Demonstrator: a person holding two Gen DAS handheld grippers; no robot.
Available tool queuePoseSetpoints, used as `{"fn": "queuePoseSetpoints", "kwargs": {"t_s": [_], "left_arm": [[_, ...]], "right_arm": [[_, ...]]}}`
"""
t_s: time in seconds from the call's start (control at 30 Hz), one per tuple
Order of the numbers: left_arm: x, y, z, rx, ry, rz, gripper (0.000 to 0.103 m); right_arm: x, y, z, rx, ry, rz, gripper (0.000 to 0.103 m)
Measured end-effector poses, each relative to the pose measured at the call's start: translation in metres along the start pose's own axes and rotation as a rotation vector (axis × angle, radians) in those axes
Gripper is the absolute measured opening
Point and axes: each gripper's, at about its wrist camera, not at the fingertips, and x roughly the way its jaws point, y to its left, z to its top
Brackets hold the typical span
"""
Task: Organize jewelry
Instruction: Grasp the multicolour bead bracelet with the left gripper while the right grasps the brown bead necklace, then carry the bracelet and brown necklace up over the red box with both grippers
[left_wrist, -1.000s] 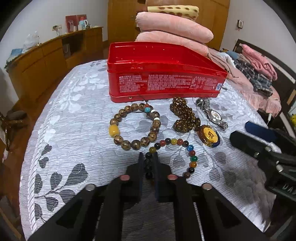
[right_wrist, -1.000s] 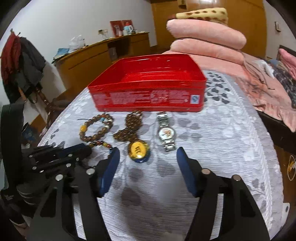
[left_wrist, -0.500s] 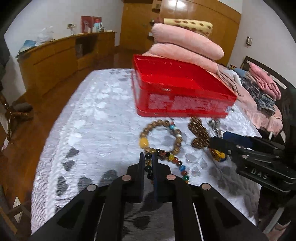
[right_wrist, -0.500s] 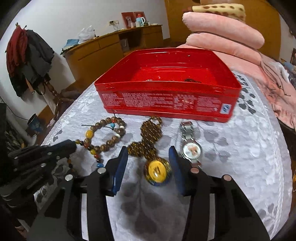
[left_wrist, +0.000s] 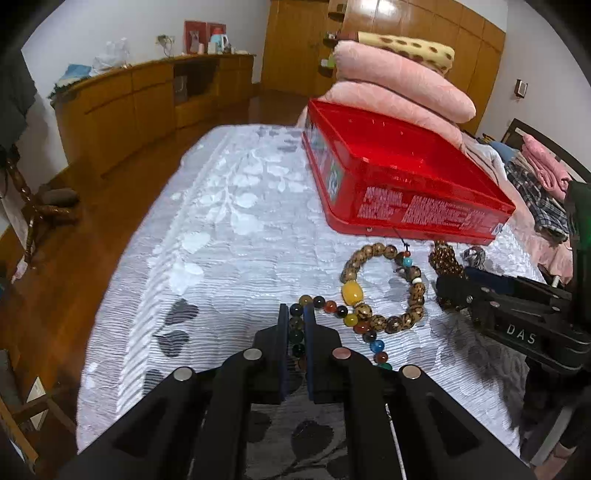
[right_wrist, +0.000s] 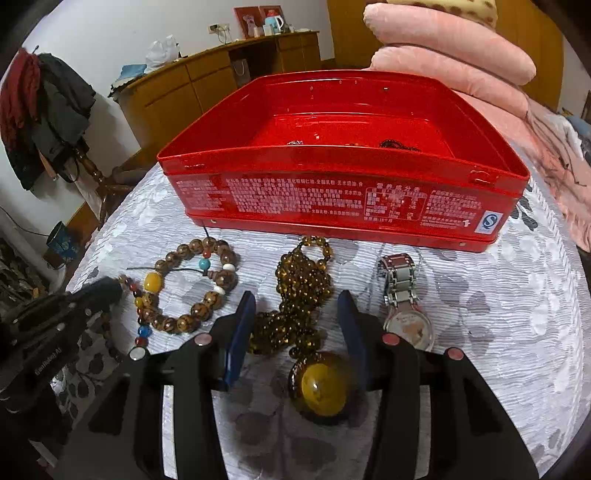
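The left gripper (left_wrist: 296, 325) is clamped on a bracelet of small multicoloured glass-like beads (left_wrist: 360, 326), its two black fingers pinched together over the dark beads at one end while the rest of the strand trails across the white leaf-patterned bedspread (left_wrist: 229, 240) and touches the brown wooden-bead bracelet with a yellow barrel bead (left_wrist: 380, 284). The right gripper (right_wrist: 295, 325) stands partly apart, its blue-padded fingers either side of the heaped amber-brown bead necklace with a round yellow pendant (right_wrist: 301, 295); the pads do not appear to press on the beads yet. A silver link-band wristwatch (right_wrist: 404, 299) lies just beside the necklace, and the open red metal tin (right_wrist: 332, 206) sits behind all the pieces, with some items already inside. The strung pieces look limp and light: each will likely sag and swing from wherever it is pinched, and round polished beads may slip from flat pads. A grip across the cord between two beads, or around a bunched section of the necklace, seems safest. The pendant looks like the heaviest part and may drag the strand down, so taking hold near it should steady the lift. Catching the neighbouring wooden bracelet is a risk for the left side.
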Motion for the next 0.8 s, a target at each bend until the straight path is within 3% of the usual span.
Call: {"fn": "queuePoseSetpoints", "kwargs": {"t_s": [0.1, 0.3, 0.8], "left_arm": [[0.004, 0.001, 0.0, -0.008, 0.013, -0.01, 0.008], [0.004, 0.003, 0.0, -0.012, 0.013, -0.017, 0.008], [-0.045, -0.017, 0.005, 0.018, -0.098, -0.091, 0.008]], "right_arm": [[0.002, 0.002, 0.001, -0.007, -0.004, -0.013, 0.044], [0.003, 0.002, 0.003, -0.003, -0.01, -0.017, 0.022], [-0.057, -0.002, -0.017, 0.016, -0.099, -0.016, 0.021]]}}
